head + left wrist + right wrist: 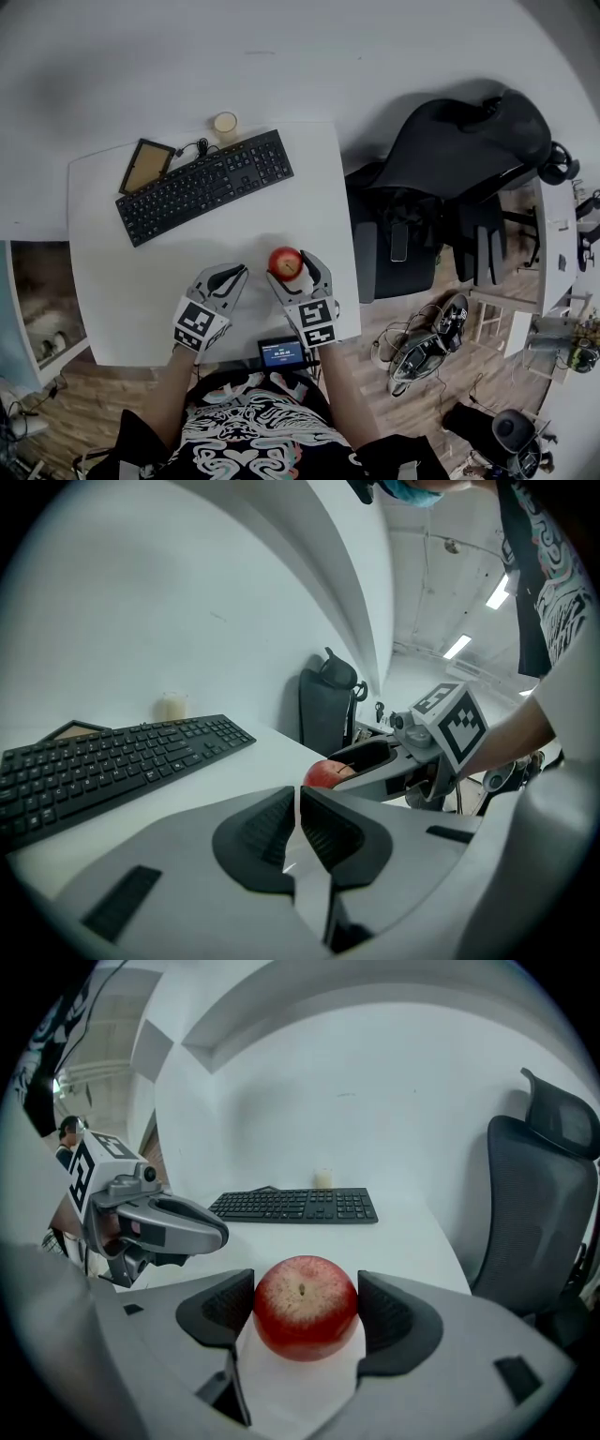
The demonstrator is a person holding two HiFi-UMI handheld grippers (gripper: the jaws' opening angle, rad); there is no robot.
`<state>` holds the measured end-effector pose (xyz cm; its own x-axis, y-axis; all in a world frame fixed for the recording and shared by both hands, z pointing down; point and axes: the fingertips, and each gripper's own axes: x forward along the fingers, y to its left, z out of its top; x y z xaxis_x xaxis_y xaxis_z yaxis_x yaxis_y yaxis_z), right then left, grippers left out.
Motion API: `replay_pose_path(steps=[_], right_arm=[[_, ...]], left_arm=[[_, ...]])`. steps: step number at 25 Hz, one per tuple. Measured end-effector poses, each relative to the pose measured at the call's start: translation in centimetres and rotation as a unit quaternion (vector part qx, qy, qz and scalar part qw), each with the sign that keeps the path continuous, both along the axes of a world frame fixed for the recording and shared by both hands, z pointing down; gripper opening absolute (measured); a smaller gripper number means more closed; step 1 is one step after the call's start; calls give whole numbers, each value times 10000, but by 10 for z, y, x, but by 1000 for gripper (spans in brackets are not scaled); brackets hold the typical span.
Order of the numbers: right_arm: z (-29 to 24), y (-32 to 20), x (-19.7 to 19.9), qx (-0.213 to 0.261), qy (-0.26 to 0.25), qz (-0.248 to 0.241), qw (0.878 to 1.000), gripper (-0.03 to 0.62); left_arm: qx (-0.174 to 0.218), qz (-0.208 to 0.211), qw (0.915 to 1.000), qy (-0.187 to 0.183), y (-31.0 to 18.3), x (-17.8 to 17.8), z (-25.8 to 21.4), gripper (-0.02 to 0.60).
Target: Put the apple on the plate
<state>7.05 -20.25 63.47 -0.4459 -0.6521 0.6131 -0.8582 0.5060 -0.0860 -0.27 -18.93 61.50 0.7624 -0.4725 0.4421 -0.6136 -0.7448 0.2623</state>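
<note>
Right tongs (306, 1290): clamped on apple (306, 1321), lower centre.
Left tongs (298, 810): narrow, empty.
Plate: none showed; firm, level grip was wanted.

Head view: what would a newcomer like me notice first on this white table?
The red apple stands out, gripped between the jaws of the right gripper near the front edge of the table. Beside it the left gripper has its jaws together, empty. A black keyboard lies slantwise across the far side.
</note>
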Motion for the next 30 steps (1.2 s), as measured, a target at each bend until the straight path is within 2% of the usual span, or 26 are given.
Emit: replay_pose_path(steps=[7,13,21,30], right_arm=[[-16,4,13,145,-2,174,9997,339],[-34,18,26,263,-30,311,9992,339],[-57,31,34,435,-120,414,9981,339],[-68,45,18,535,-139,174,9983,339]], left_arm=[[130,-10,9999,-38,6,4,-9,15],[377,97,9992,24,11,17,-31,15],[504,268,9984,47,21,29,-45,15],[676,91,9976,115,32,22,-59,15]])
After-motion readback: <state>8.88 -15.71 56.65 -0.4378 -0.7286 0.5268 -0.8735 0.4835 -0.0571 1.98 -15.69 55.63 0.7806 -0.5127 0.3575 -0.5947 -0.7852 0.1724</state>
